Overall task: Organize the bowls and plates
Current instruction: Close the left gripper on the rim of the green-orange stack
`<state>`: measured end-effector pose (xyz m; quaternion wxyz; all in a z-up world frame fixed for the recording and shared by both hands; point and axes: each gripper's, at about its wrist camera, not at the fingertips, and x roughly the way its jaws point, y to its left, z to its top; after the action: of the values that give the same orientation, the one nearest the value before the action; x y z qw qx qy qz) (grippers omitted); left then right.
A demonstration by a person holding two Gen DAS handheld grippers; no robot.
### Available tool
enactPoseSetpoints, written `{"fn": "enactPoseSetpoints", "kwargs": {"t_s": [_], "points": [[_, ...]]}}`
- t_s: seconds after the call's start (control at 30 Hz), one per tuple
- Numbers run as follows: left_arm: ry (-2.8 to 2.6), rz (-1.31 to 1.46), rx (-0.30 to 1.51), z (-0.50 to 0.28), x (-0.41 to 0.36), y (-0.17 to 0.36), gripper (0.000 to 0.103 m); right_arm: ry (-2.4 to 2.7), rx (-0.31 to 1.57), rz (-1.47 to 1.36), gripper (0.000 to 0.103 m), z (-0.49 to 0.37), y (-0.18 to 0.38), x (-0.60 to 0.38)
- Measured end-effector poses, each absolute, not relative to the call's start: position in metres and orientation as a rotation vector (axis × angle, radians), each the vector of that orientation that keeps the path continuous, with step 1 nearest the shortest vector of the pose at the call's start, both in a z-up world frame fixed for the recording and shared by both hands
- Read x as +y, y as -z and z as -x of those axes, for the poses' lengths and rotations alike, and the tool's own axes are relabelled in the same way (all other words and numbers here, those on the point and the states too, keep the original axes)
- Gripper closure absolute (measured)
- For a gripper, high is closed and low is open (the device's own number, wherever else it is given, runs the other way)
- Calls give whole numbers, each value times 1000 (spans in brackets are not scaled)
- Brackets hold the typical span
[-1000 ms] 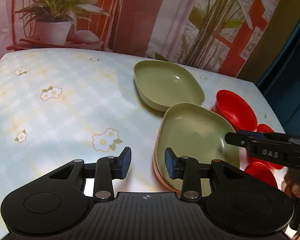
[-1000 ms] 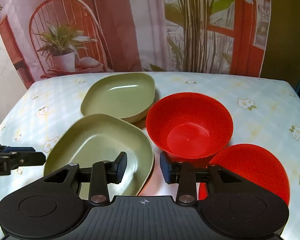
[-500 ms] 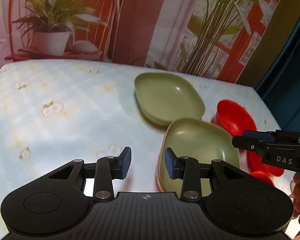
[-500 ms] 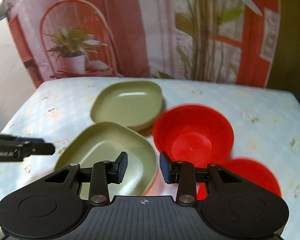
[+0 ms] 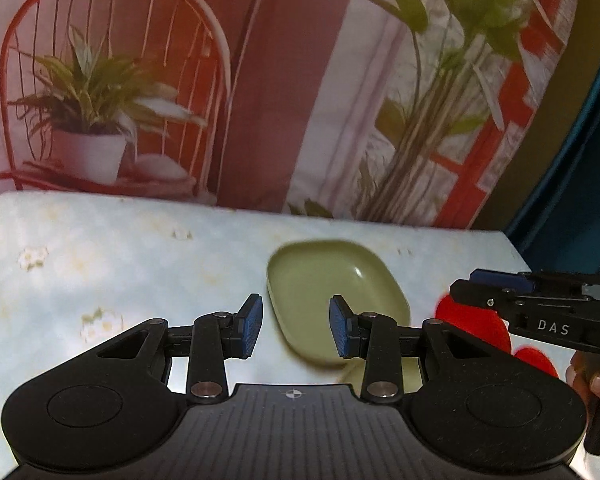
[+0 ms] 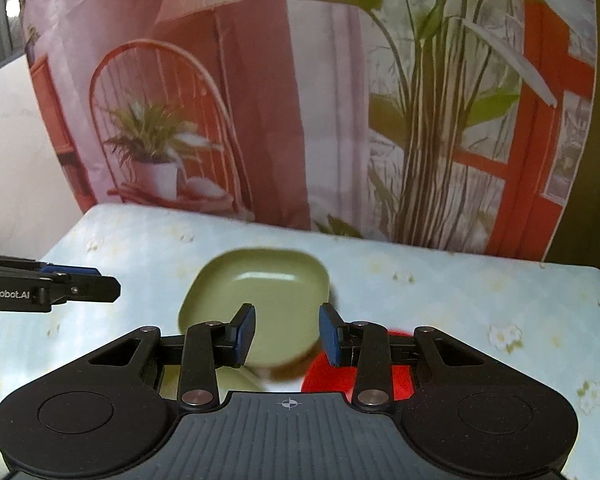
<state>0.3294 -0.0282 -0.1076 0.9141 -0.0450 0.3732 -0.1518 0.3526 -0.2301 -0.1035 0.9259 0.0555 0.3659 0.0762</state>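
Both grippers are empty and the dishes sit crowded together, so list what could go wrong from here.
1. The far green plate lies close to the red bowl and the near green plate; closing on one may nudge another.
2. The right gripper and left gripper, both open, hover close together over the same dishes and could collide.
3. Both views are motion-blurred, so rim alignment is uncertain.

Open floral desk (image 5: 100,264) is lying free to the left, while the green plate (image 5: 332,300) and red bowls (image 5: 472,320) are crowding the right side.
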Motion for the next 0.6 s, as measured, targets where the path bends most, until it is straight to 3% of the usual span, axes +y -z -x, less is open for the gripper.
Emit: {"fn": "enactPoseSetpoints", "kwargs": {"t_s": [0.6], "points": [[265,92,851,-384,-39,155,64,-81,804,-212,69,-425,142,-259]]}}
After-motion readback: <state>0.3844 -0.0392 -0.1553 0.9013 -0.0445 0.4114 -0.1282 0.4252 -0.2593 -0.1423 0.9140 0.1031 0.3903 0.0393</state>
